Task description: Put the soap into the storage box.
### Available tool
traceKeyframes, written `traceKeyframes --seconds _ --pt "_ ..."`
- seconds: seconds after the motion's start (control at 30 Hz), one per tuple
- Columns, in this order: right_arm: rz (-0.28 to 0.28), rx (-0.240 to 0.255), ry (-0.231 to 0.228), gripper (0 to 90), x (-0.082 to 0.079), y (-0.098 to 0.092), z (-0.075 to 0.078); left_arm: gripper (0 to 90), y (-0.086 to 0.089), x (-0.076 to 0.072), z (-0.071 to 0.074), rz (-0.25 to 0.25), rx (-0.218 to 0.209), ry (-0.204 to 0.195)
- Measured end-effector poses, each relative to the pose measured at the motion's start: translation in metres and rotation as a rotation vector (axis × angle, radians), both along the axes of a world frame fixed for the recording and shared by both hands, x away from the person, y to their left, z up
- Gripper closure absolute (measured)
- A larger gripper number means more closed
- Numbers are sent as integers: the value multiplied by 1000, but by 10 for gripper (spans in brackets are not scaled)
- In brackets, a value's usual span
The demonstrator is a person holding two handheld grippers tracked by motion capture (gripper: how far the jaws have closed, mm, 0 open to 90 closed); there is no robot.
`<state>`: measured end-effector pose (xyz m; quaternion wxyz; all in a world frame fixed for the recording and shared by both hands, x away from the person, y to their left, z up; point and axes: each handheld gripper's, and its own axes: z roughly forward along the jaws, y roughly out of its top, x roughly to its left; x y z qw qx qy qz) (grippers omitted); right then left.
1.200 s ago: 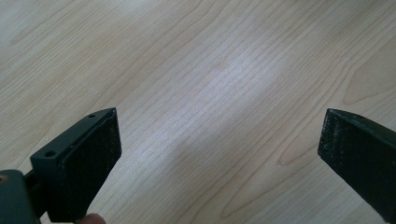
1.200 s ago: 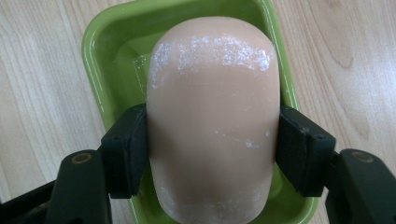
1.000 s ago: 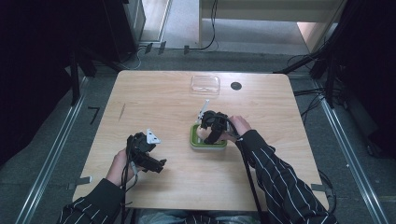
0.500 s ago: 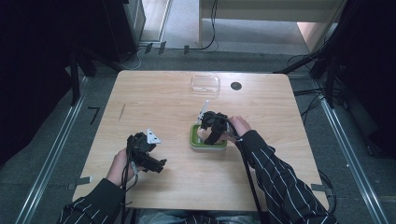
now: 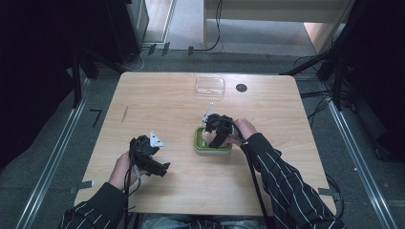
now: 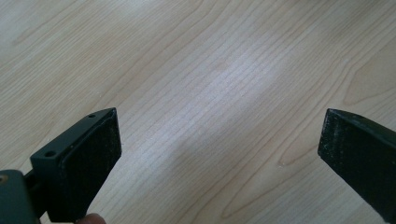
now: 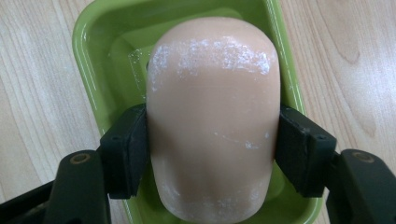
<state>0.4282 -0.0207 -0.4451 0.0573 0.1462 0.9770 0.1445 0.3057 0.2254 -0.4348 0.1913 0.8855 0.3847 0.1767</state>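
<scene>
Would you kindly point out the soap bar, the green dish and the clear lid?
soap bar [image 7: 212, 126], right gripper view, its front face.
green dish [image 7: 91, 60], right gripper view, its left wall.
clear lid [image 5: 210, 86], high view, its top.

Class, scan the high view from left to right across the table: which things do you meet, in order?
left gripper → green tray → right gripper, shut on the peach soap bar → black disc

A lab-like recording room: a bare wooden desk [image 5: 157, 105] ringed by metal floor rails [image 5: 57, 157], dark stands [image 5: 76, 78] and trailing cables [image 5: 317, 102].
</scene>
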Motion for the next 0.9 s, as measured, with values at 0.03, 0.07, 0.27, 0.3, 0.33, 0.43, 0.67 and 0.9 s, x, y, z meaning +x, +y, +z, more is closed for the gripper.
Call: traceKeyframes --seconds 0.03,0.07,0.27,0.3,0.33,0.43,0.67,0.9 --pt "0 0 0 328 0 0 0 1 0 0 0 0 0 0" --pt "0 -1 -1 328 0 0 0 1 0 0 0 1 -1 -1" --pt "-10 10 -8 300 -1 -1 2 1 -1 0 0 -2 1 1" --pt "-10 6 -10 296 -1 -1 3 1 -1 0 0 -2 1 1" --pt "-12 5 -10 295 -1 -1 3 1 -1 0 0 -1 1 0" --pt "-13 6 -6 293 -1 -1 3 1 0 0 0 -1 1 -1" --pt "-24 19 -12 255 -1 -3 7 1 0 0 0 -2 0 -1" --pt "-60 38 -19 172 -3 -5 17 1 -1 0 0 -3 1 -2"
